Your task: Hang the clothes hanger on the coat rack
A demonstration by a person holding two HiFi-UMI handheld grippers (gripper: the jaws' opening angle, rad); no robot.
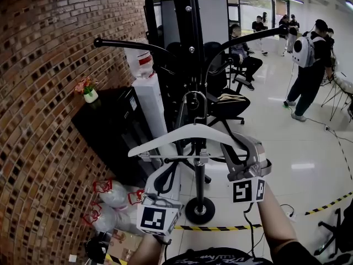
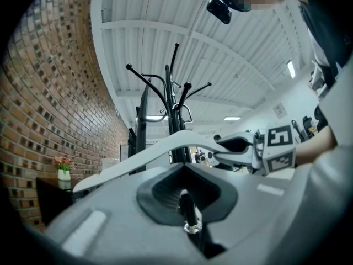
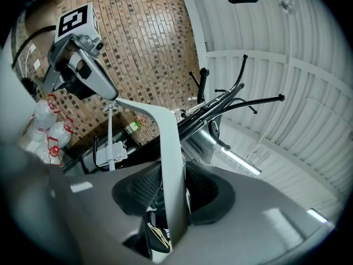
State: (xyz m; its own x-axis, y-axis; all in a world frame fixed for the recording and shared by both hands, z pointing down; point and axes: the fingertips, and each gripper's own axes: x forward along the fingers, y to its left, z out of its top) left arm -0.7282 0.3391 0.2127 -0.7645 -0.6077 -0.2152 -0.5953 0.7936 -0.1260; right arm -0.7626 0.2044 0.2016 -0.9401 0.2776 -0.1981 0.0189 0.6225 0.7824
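a white clothes hanger [image 1: 182,134] is held level just in front of the black coat rack [image 1: 193,48], left claw [image 1: 164,163] clenched on its thin lower bar, right claw [image 1: 231,150] grasping one sloping arm

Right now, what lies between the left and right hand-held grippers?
The white plastic clothes hanger: in the head view its middle spans from the left hand-held gripper to the right hand-held gripper, with the black metal coat rack behind.
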